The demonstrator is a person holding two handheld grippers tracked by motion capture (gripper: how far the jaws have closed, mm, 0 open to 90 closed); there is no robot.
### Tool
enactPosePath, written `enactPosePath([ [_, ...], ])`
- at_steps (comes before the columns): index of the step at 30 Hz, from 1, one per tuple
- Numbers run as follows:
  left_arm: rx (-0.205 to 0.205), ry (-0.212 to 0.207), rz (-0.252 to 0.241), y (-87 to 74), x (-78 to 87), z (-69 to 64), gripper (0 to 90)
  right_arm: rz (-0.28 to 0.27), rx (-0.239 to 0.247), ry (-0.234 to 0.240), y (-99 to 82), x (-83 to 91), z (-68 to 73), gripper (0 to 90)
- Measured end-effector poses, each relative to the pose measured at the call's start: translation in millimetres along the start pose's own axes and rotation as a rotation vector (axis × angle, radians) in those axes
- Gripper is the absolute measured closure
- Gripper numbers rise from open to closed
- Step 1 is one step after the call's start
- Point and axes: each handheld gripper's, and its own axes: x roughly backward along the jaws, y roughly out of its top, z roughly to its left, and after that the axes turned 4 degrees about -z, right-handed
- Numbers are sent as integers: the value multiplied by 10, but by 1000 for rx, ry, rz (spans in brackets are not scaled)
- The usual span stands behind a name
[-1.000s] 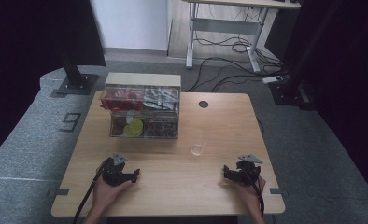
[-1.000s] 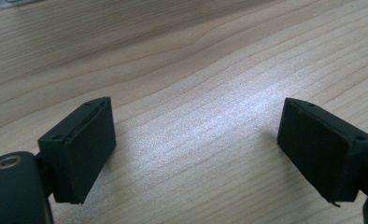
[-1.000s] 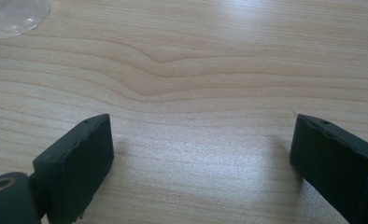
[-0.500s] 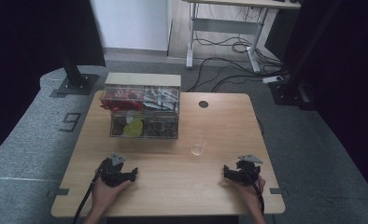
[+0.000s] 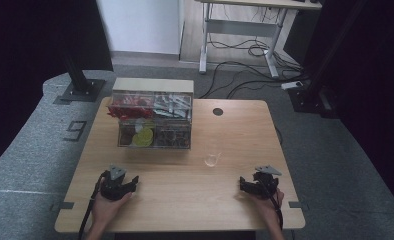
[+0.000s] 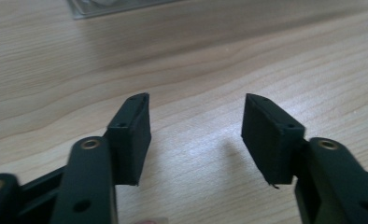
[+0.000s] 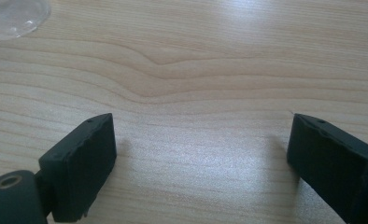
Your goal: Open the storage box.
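Small clear plastic cup point(image 5: 212, 159) stands on the light wooden bench point(image 5: 185, 190), between both tongs and farther back, nearer the right tongs point(image 5: 246, 184); touches neither. Left tongs point(image 5: 130, 182) have just been closing, gap w/ nothing inside. Right tongs gape wide, empty. Clear compartment box point(image 5: 154, 120) behind. Grey carpet point(image 5: 30, 150) around.

Grey carpet point(image 5: 30, 165) w/ a "9" floor mark point(image 5: 75, 130). Cables point(image 5: 245, 50) under a far desk point(image 5: 245, 25). Black stand base point(image 5: 80, 90) back left.
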Motion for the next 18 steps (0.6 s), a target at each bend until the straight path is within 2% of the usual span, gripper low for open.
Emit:
enactPosePath([
  [7, 60, -15, -56, -4, 151, 173, 643, -2, -2, -2, -1, 1, 1, 90],
  [11, 96, -28, -65, 1, 213, 249, 773, -3, -2, -2, -1, 2, 1, 95],
  [15, 85, -39, -72, 16, 241, 250, 862, -4, -3, -3, -1, 2, 0, 99],
  [18, 82, -48, -64, 41, 231, 235, 889, -6, -2, -4, -2, 3, 1, 103],
])
